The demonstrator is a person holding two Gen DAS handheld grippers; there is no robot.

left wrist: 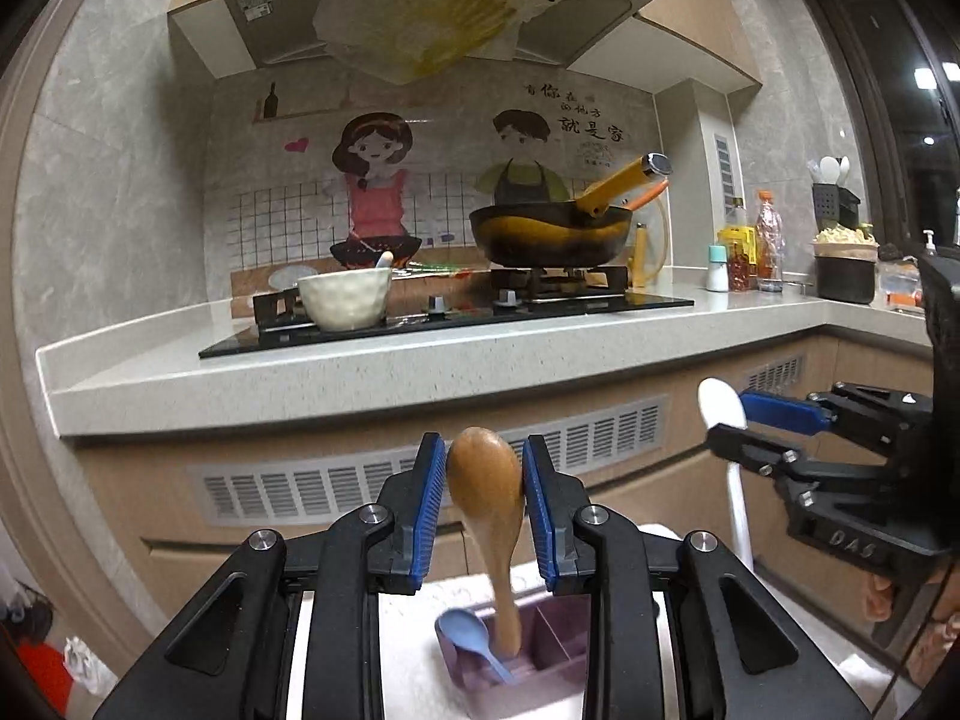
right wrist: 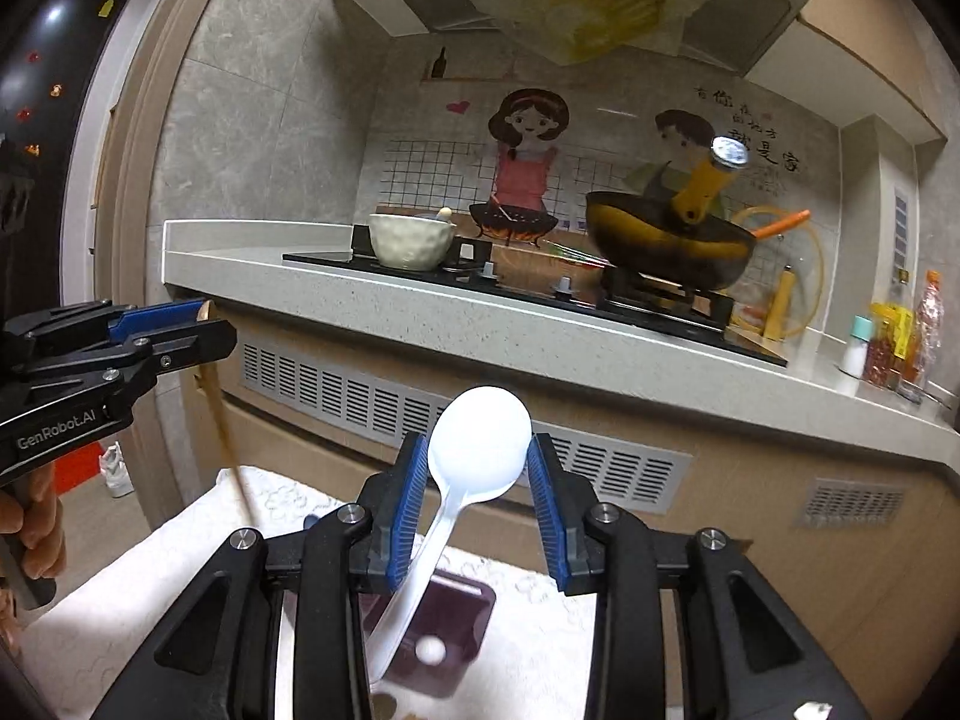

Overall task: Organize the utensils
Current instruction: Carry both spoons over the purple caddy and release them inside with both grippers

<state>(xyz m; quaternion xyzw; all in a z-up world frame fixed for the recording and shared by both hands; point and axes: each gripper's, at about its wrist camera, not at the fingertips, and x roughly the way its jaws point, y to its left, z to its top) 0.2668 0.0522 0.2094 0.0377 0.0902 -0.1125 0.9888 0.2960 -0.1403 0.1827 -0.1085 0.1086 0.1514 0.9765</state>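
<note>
Your left gripper [left wrist: 485, 462] is clamped on the bowl of a wooden spoon [left wrist: 489, 498], whose handle hangs down into the purple organizer [left wrist: 540, 654] below it, beside a blue spoon [left wrist: 465, 633]. Your right gripper [right wrist: 480, 468] is clamped on a white spoon [right wrist: 477, 450], handle slanting down toward the same organizer. The counter [left wrist: 360, 372] lies ahead of both grippers.

wok [right wrist: 666, 246] blurred; white spoon [left wrist: 729, 456] partly behind fingers (right side).
</note>
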